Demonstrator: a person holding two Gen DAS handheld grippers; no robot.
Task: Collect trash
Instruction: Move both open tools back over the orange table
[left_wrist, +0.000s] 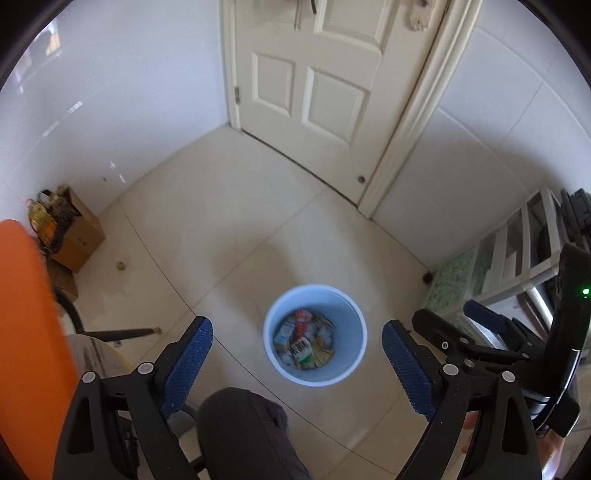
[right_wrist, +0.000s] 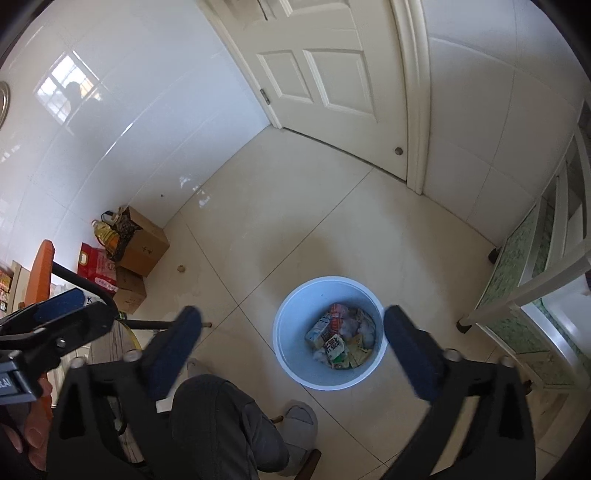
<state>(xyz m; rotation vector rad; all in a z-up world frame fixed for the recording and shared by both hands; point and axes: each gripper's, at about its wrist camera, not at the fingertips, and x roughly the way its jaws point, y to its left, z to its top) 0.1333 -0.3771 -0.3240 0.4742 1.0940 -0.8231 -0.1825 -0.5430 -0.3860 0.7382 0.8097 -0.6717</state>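
A pale blue round bin (left_wrist: 275, 345) stands on the tiled floor, and it also shows in the right wrist view (right_wrist: 291, 354). Several cartons and wrappers (left_wrist: 304, 343) lie inside it, also seen from the right wrist (right_wrist: 340, 341). My left gripper (left_wrist: 297, 330) is open and empty, held high above the bin. My right gripper (right_wrist: 293, 319) is open and empty too, also above the bin. The right gripper shows at the right edge of the left wrist view (left_wrist: 480, 325); the left gripper shows at the left of the right wrist view (right_wrist: 55, 314).
A white door (left_wrist: 310, 85) closes the far wall. Cardboard boxes (right_wrist: 142, 245) and an oil bottle stand at the left wall. An orange chair (left_wrist: 26, 332) is at the left. A white shelf unit (right_wrist: 546, 295) stands at the right. The person's grey-clad knee (left_wrist: 240, 432) is below.
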